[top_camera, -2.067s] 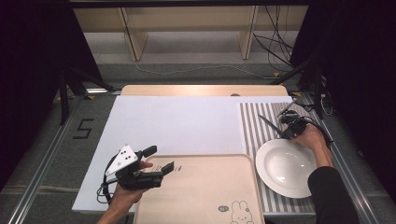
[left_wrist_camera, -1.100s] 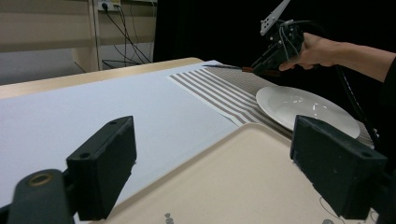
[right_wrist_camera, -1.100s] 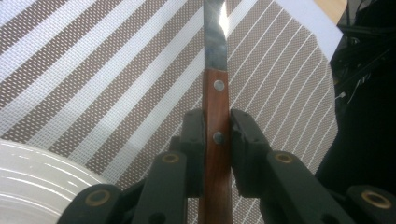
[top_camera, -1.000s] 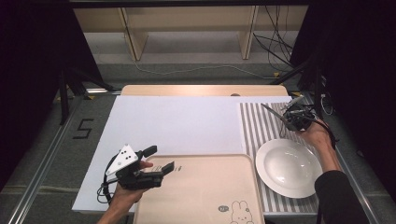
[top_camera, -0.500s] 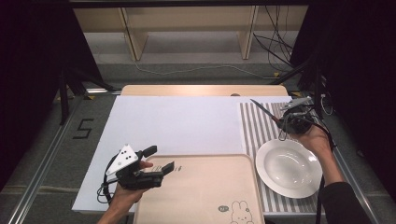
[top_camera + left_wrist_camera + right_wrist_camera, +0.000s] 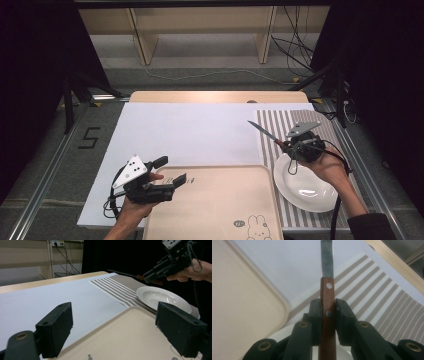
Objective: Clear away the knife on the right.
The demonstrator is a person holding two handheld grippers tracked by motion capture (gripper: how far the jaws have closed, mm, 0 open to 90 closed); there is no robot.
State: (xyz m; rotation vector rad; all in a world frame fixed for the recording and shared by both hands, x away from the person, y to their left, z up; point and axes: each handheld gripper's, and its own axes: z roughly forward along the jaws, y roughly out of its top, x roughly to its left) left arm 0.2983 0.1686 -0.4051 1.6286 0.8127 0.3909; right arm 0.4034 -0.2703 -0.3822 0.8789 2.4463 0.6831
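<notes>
Between the pads of the right claw (image 6: 327, 315), a brown wooden-handled steel knife (image 6: 327, 285) is being gripped, its long axis running straight ahead of the claw, blade tip leading toward the beige rectangular tray (image 6: 215, 210). Below the claw, the round white ceramic plate (image 6: 305, 187) is lying on the striped mat (image 6: 280, 125). Compared with a second earlier, claw and knife are travelling trayward. Beside the tray's near-left corner, the left claw (image 6: 172, 172) is resting open, empty.
</notes>
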